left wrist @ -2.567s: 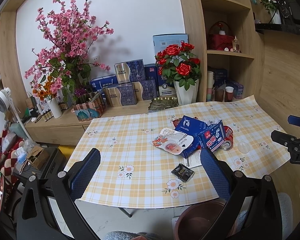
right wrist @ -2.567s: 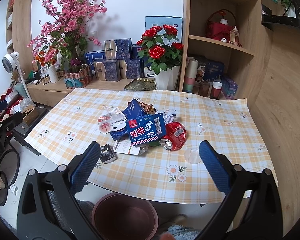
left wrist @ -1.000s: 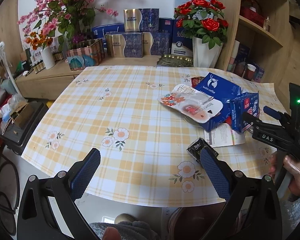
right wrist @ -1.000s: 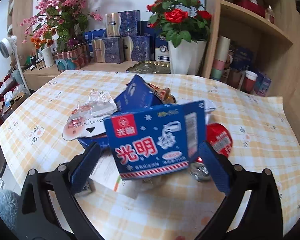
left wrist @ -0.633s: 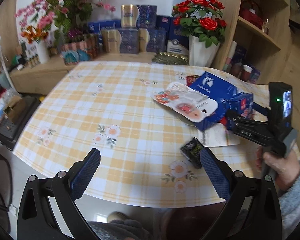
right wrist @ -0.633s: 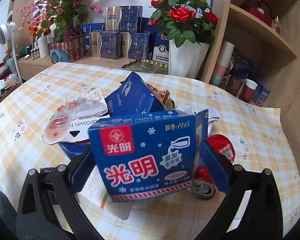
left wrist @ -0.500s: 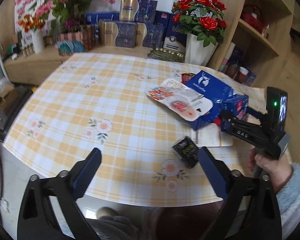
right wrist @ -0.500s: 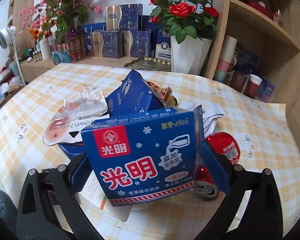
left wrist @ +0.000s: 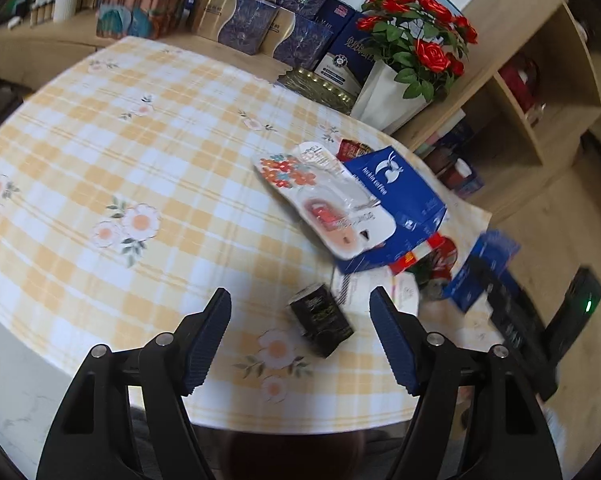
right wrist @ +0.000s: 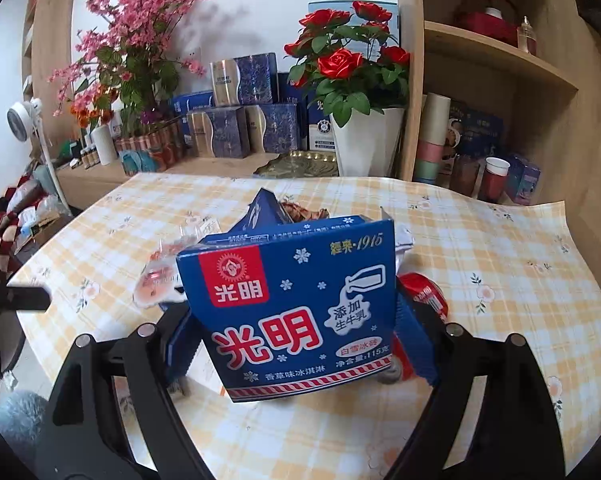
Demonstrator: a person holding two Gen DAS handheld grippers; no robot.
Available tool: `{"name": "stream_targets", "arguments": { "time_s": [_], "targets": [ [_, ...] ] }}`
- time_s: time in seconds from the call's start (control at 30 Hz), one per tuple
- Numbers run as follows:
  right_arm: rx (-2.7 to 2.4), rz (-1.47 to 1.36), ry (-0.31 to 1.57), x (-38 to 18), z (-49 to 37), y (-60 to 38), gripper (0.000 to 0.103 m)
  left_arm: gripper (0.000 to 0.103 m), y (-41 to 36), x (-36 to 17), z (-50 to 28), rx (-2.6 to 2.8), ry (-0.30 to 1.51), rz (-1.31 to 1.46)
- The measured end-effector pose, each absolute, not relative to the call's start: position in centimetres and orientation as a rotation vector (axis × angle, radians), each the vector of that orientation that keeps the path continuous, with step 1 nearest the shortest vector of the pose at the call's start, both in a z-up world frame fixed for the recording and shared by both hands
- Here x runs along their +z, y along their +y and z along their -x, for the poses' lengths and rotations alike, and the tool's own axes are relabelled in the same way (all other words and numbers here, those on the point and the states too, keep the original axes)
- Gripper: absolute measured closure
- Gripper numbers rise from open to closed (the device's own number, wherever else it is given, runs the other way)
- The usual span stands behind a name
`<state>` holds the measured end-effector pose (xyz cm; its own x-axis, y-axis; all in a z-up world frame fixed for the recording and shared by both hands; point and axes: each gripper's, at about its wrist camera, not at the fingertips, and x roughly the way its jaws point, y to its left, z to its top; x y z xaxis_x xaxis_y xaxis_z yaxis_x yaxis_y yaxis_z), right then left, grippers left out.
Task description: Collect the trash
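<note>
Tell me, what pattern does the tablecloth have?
The tablecloth has a yellow and white check with small flowers printed on it. The left wrist view shows it best.

Evenly lit by soft, bright daylight; no harsh glare. Strong fisheye curvature in both views, with black vignette at the corners and the worktop point(left wrist: 100, 152) edge bowed. Motion blur across the left wrist view, heaviest at right, smearing the right hand-held gripper point(left wrist: 512, 320) and nearby packaging. Sharp in the right wrist view, with crisp print on the blue carton point(right wrist: 296, 304). Soft grey shadow of the pink blossoms point(right wrist: 140, 28) on the white wall point(right wrist: 260, 12).
</note>
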<state>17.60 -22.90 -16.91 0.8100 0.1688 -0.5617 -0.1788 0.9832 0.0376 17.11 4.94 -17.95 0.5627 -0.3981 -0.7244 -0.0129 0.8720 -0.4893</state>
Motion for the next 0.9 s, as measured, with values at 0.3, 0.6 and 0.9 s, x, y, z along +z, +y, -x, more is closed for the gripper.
{"name": "stream_targets", "arguments": {
  "time_s": [0.3,0.6,0.9],
  "targets": [
    [0.164,-0.021,0.625,-17.6,-17.3,-23.9,0.020,0.055,6.5,-22.6,-24.5,-0.248,0.986,0.903],
    [0.169,-0.041,0.631,-17.6,-17.3,-24.3,0.020,0.055,6.0,-25.1,-29.2,-0.170,0.949,1.039],
    [0.183,-0.072,0.633,-17.6,-16.9,-24.7,0.020,0.055,6.5,-28.7,-31.3,-0.158,0.974,1.178]
  ]
}}
